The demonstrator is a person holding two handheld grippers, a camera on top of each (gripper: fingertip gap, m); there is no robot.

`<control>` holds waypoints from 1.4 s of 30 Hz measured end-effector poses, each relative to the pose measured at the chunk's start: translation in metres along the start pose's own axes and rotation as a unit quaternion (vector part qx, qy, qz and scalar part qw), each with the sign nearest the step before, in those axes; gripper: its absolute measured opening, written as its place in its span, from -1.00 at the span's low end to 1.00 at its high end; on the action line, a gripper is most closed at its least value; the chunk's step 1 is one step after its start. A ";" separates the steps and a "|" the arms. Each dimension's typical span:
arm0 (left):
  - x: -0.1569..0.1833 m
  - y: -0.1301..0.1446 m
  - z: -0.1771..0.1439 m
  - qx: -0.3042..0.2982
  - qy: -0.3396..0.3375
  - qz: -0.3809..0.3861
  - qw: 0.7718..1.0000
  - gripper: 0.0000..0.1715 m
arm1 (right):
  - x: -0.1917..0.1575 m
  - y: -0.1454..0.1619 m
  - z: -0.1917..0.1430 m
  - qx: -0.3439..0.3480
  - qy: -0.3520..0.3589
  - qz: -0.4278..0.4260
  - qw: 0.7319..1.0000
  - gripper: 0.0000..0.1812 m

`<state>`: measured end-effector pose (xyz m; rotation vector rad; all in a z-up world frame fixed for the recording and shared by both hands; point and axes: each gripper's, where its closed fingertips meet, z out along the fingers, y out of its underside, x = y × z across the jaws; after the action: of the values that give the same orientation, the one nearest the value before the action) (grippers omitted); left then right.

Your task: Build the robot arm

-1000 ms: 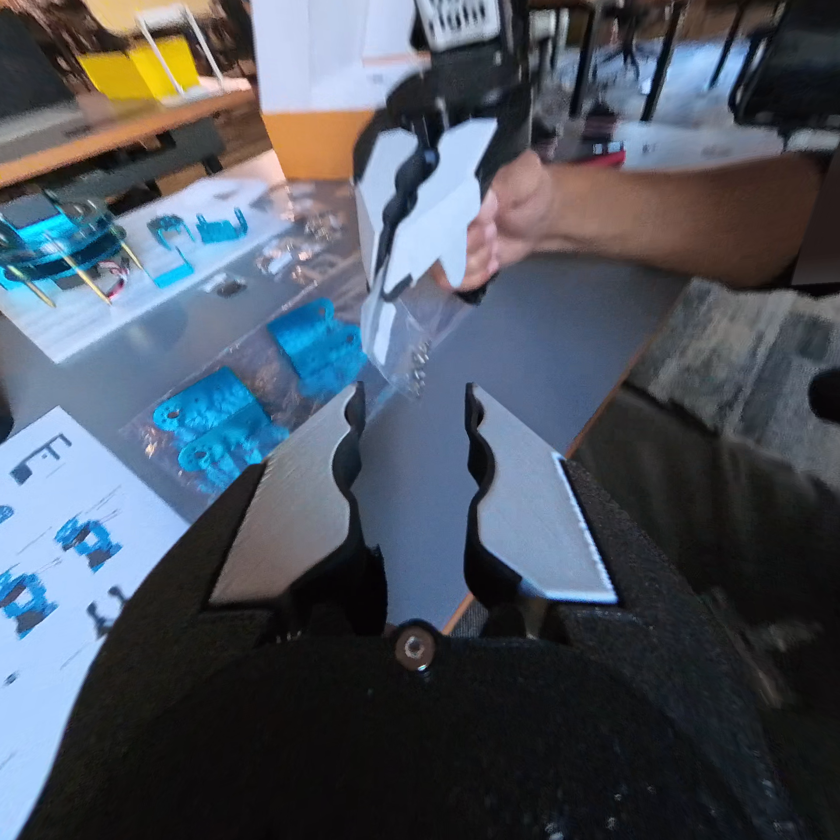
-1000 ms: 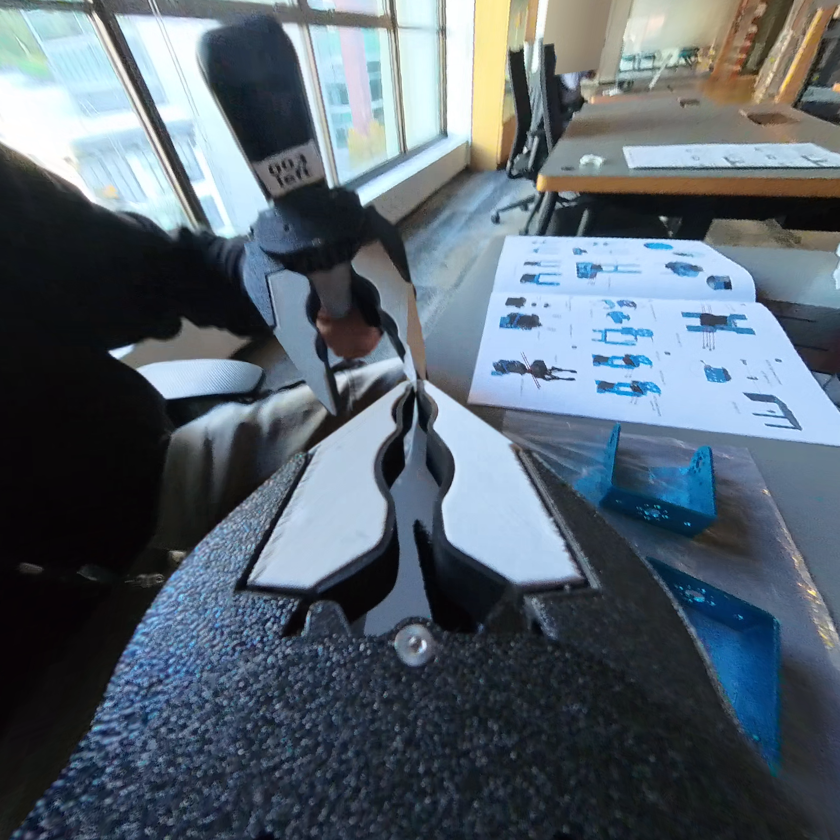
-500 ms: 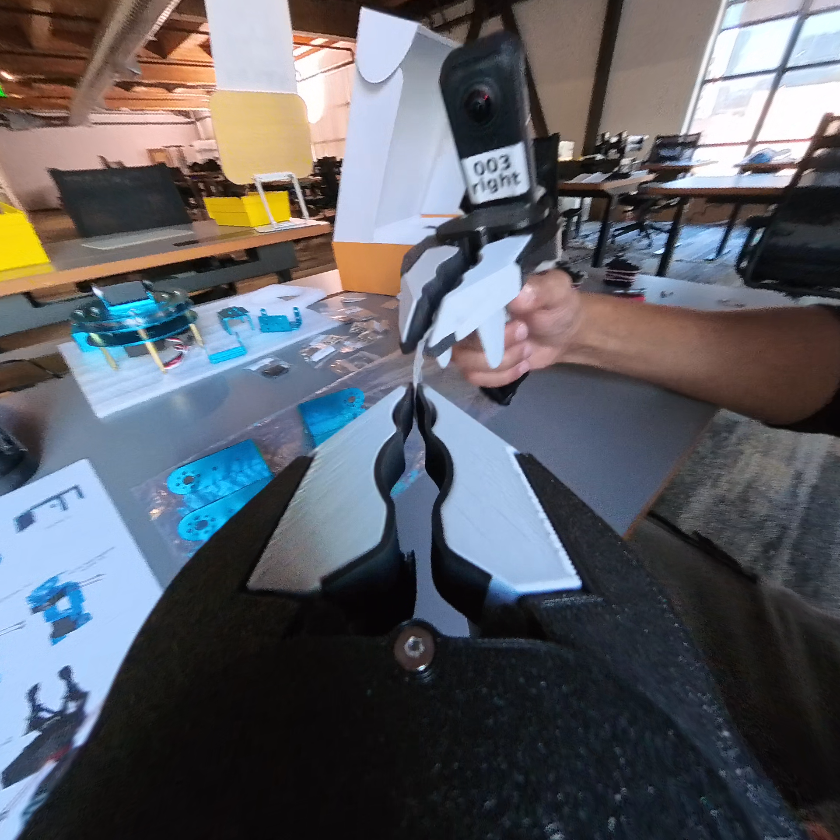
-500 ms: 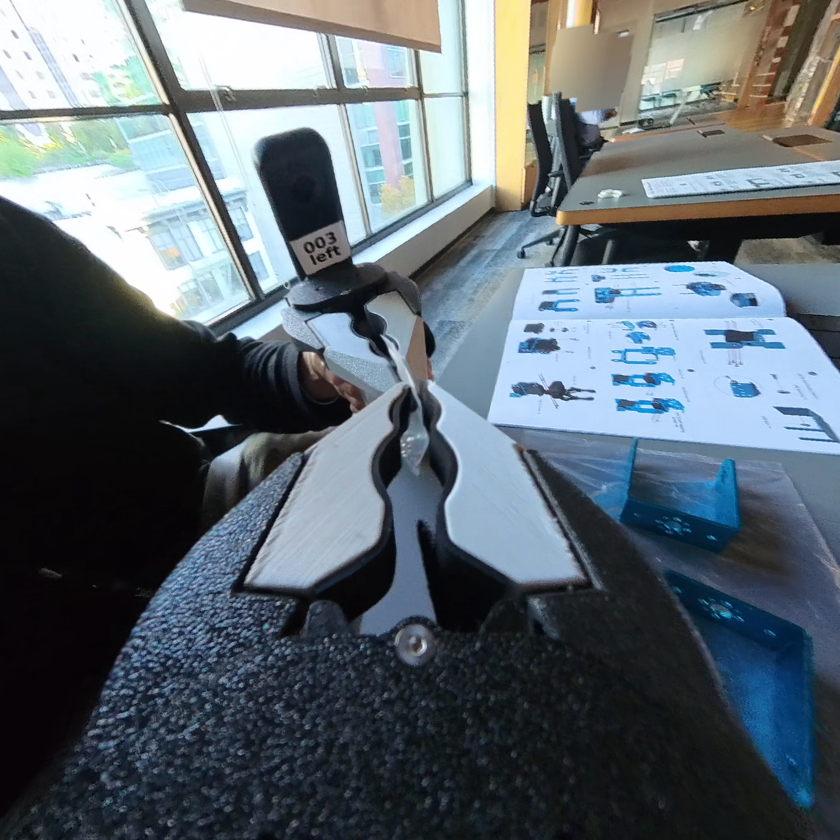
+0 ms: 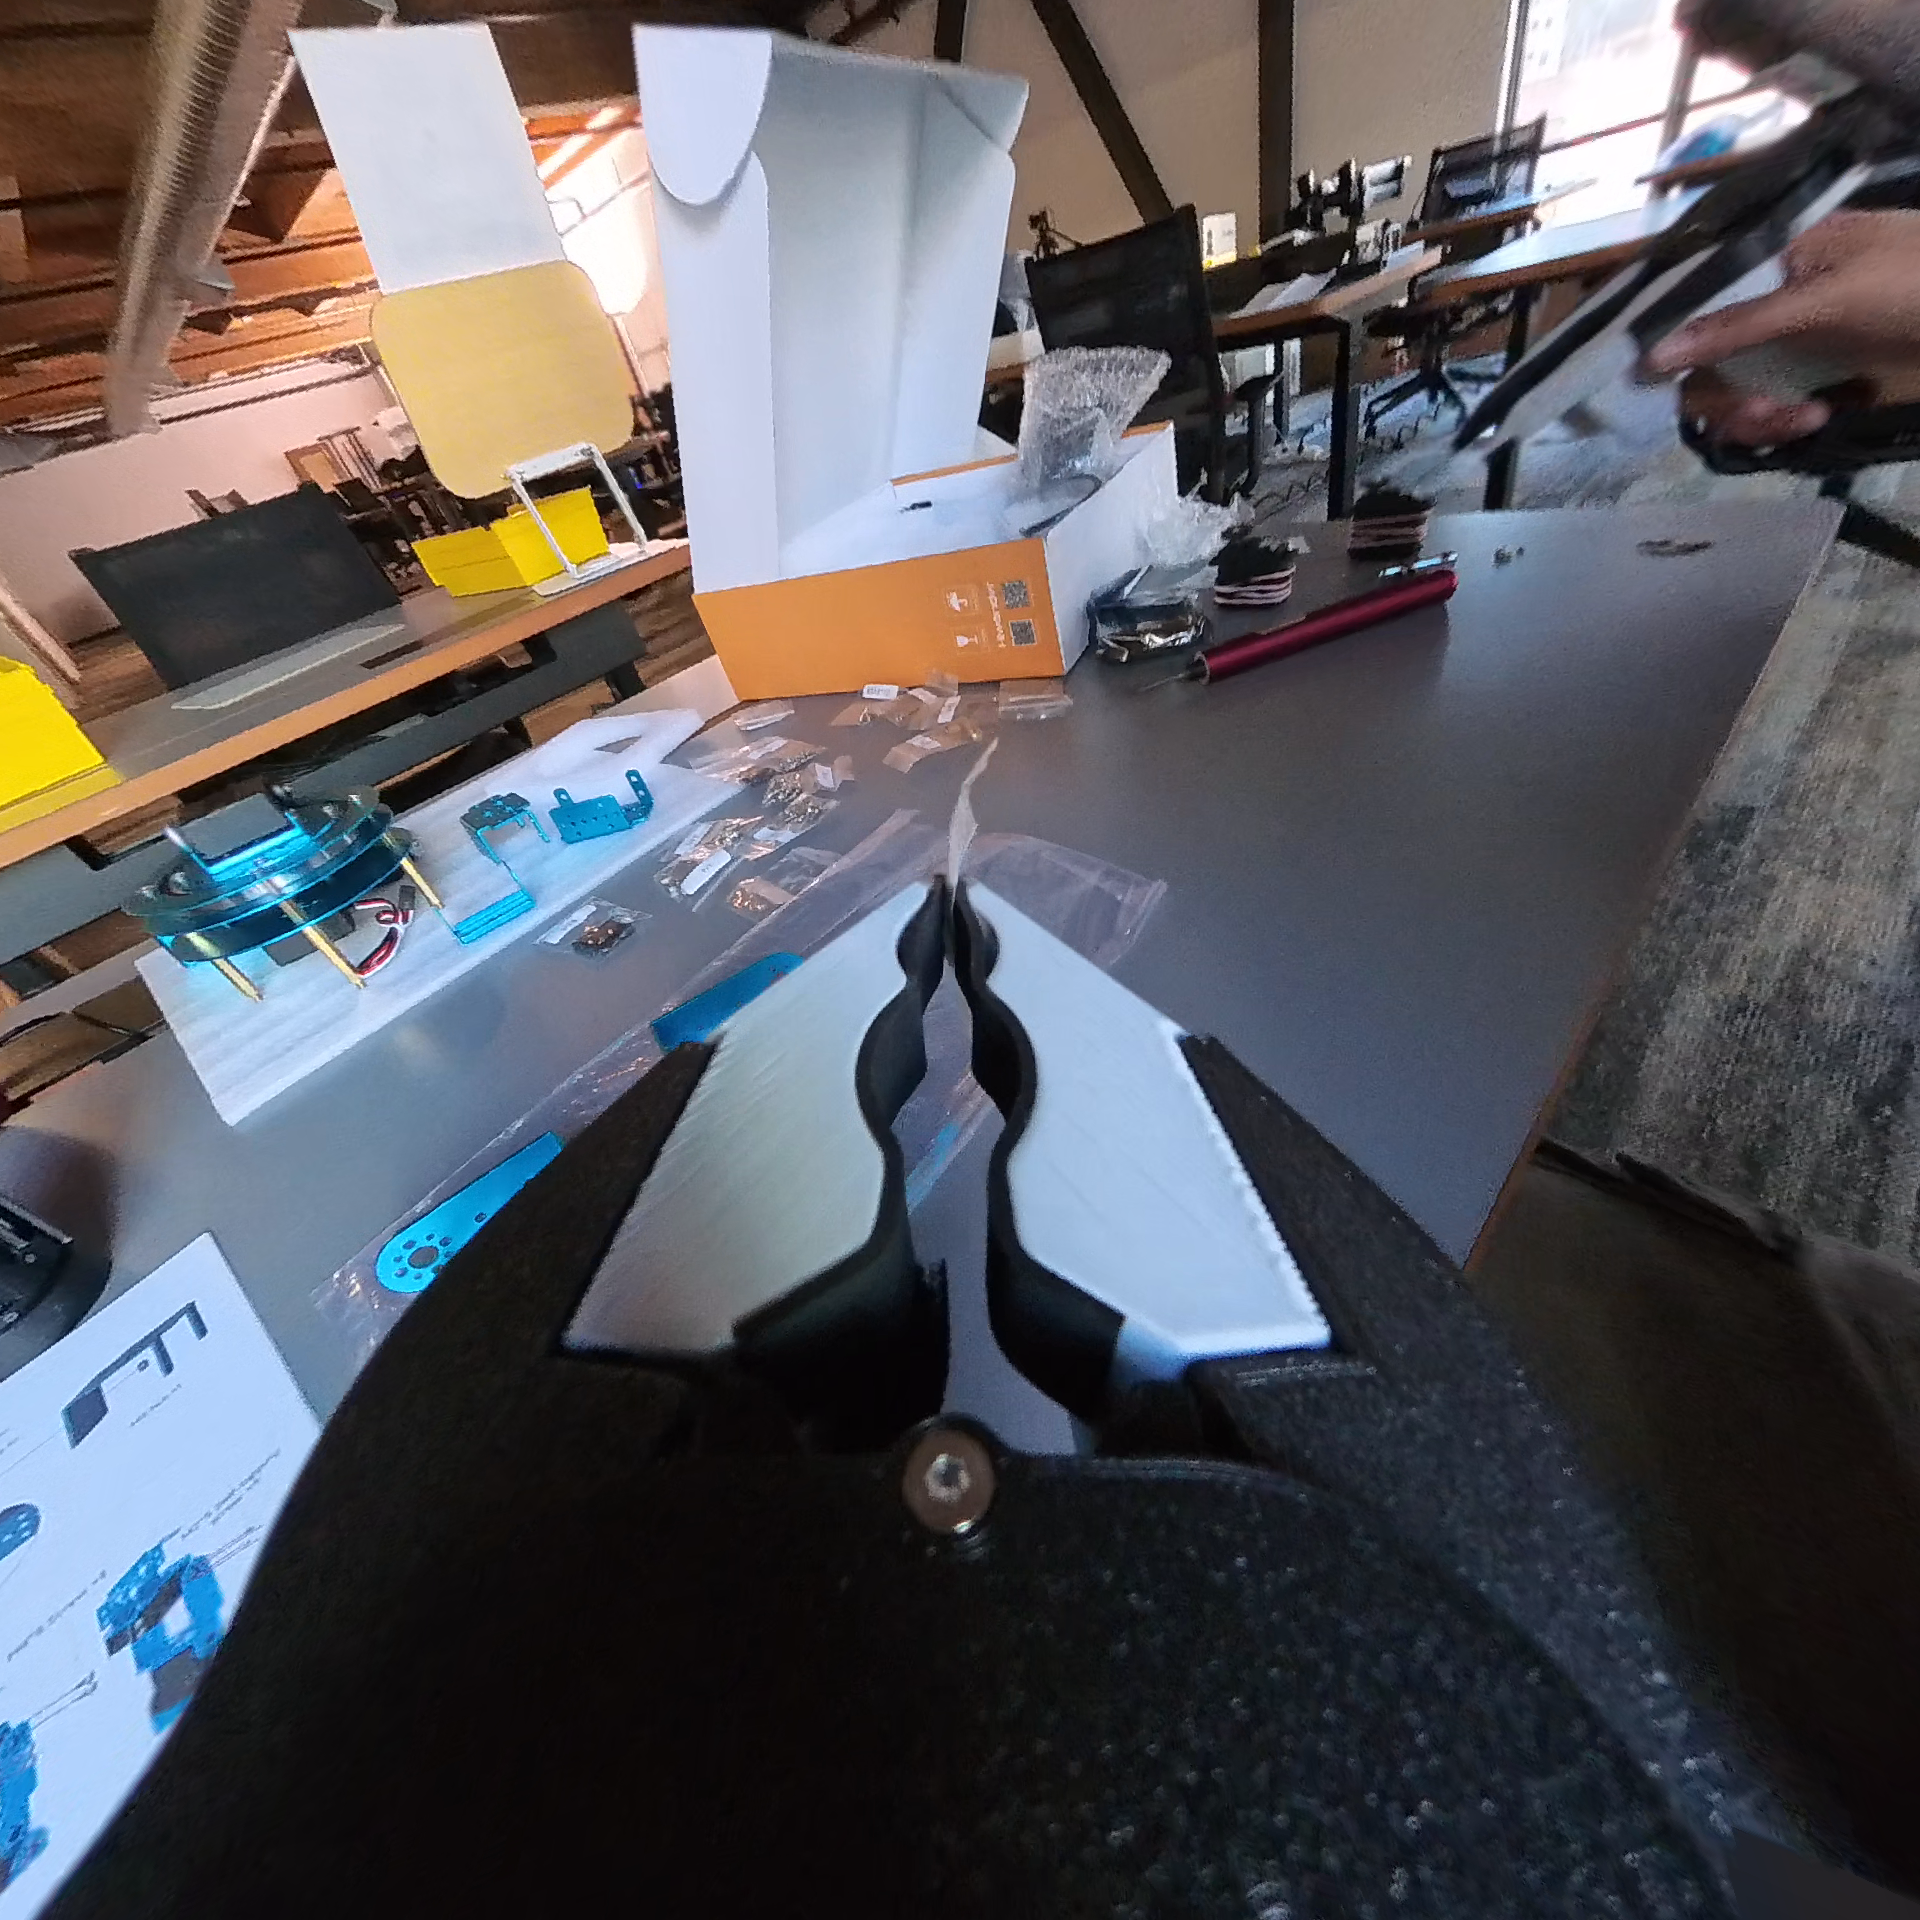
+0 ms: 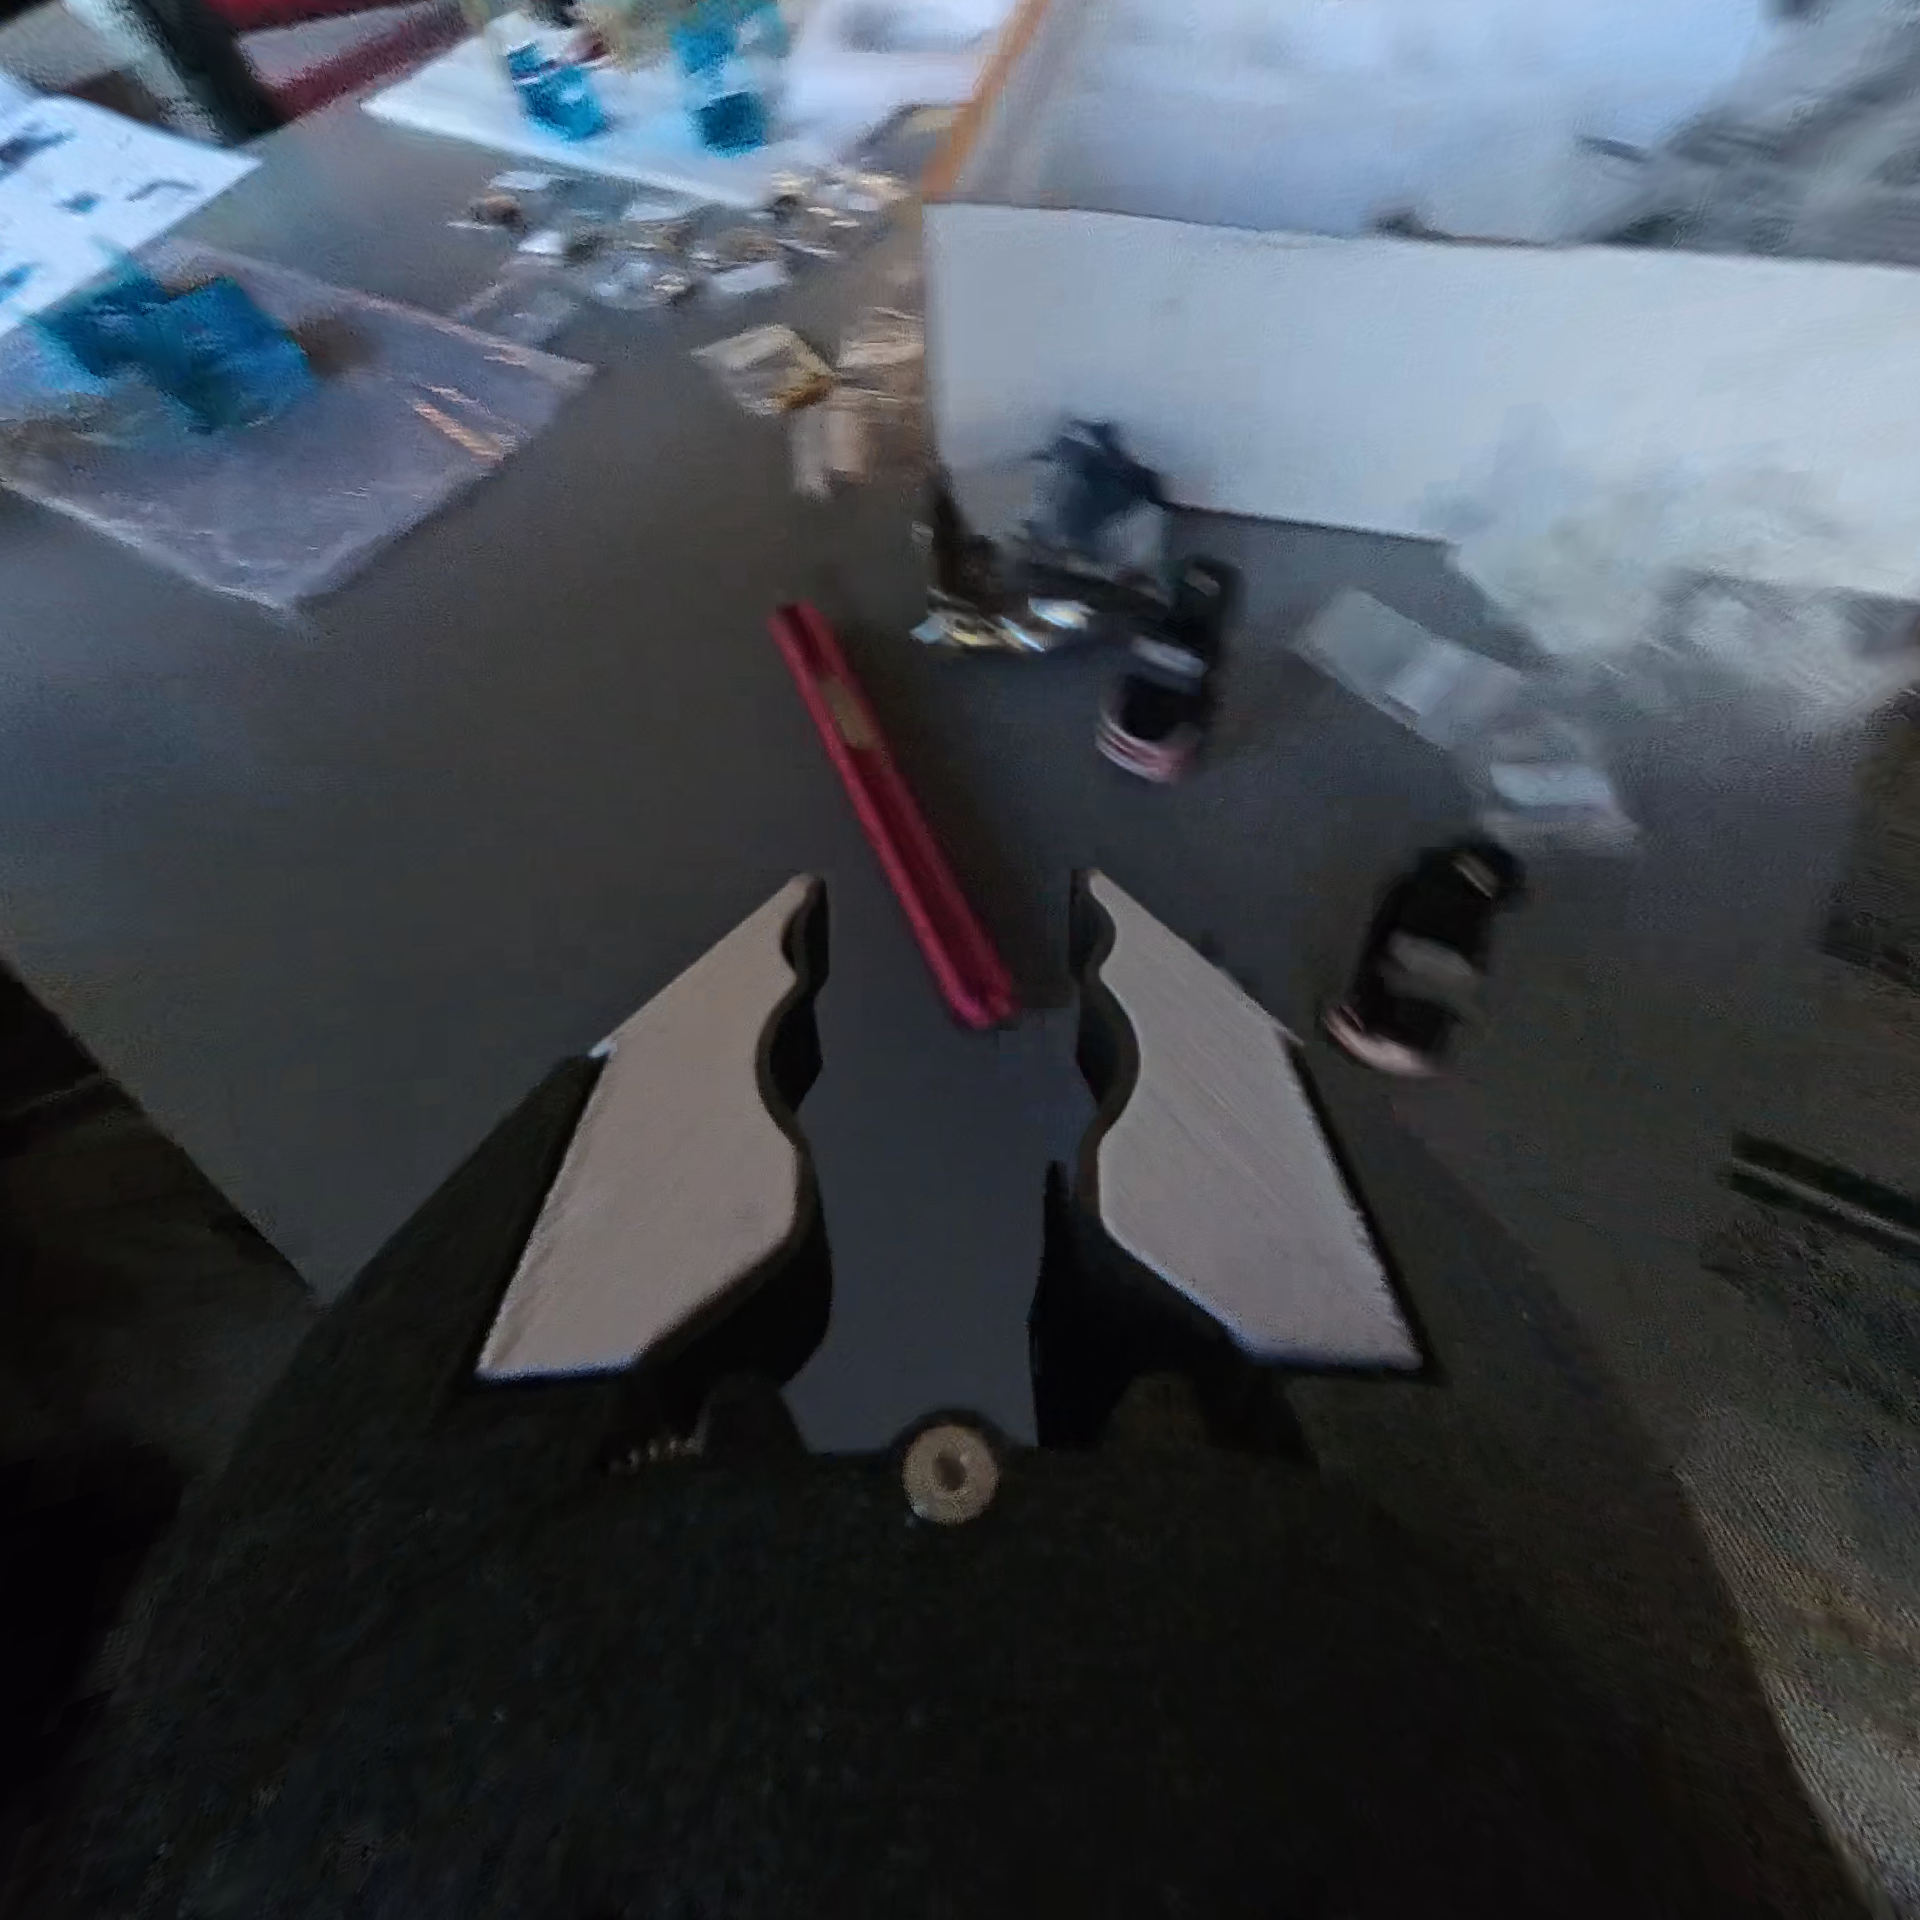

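- Above the grey desk (image 5: pixel 1351 831), the left tool (image 5: pixel 951 896) pinches a thin clear plastic strip (image 5: pixel 966 821).
- Right tool (image 6: pixel 948 894) hangs agape over a red screwdriver (image 6: pixel 883 800).

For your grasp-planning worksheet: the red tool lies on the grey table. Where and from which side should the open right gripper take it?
Probably mid-shaft. The red tool lies flat, long and slim, so the right gripper, jaws apart, should descend from above with fingers across its width.

Open workspace with exposed timber ceiling beams (image 5: pixel 156 260) and daylit windows (image 5: pixel 1590 73) at far right. Rows of wood-edged desks (image 5: pixel 343 665) and black office chairs (image 5: pixel 1132 312) stand on mottled grey carpet (image 5: pixel 1766 935).
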<state>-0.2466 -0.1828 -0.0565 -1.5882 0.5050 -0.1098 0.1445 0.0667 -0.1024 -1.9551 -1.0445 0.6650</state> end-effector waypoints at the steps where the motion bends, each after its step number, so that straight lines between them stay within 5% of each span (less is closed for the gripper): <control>1: 0.000 0.003 0.003 -0.005 0.002 0.002 1.000 -1.00 | 0.013 0.012 -0.012 0.010 0.021 0.006 1.000 -0.53; 5: 0.006 -0.001 0.014 0.013 0.039 -0.012 0.999 -1.00 | 0.035 0.042 -0.026 0.029 0.015 0.028 0.999 -0.64; 8: 0.021 -0.011 0.027 0.031 0.101 -0.018 0.994 -1.00 | 0.047 0.058 -0.017 -0.029 0.037 -0.007 0.999 -0.65; 12: 0.018 -0.020 0.047 0.034 0.095 0.003 0.995 -1.00 | 0.055 0.065 -0.004 -0.106 0.072 -0.049 0.991 -0.67; 17: 0.008 -0.016 0.053 0.050 0.058 0.032 0.997 -1.00 | -0.011 0.031 0.017 -0.085 -0.092 -0.021 0.992 -0.48; 21: 0.003 -0.008 0.053 0.062 0.068 -0.004 0.996 -1.00 | -0.008 0.057 0.039 -0.147 -0.025 -0.115 0.982 -0.36; 28: 0.005 0.017 0.065 -0.035 0.038 0.105 0.993 -1.00 | -0.035 0.005 0.074 -0.058 -0.042 -0.124 0.990 -0.51; 30: 0.011 0.028 0.070 -0.074 0.051 0.127 0.988 -1.00 | -0.049 -0.004 0.091 -0.078 -0.061 -0.130 0.987 -0.49; 35: 0.021 0.066 0.071 -0.172 0.059 0.221 0.958 -1.00 | -0.050 0.017 0.117 -0.184 -0.080 -0.148 0.968 -0.55; 39: 0.042 0.080 0.069 -0.203 0.094 0.225 0.948 -0.97 | -0.050 0.019 0.118 -0.181 -0.091 -0.148 0.968 -0.76; 42: 0.050 0.086 0.066 -0.215 0.102 0.204 0.950 -0.76 | -0.050 0.019 0.117 -0.168 -0.088 -0.155 0.970 -0.78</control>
<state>-0.1993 -0.1406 -0.1570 -1.8673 1.0653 0.1639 0.0398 0.0656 -0.1775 -1.9749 -1.6223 0.5181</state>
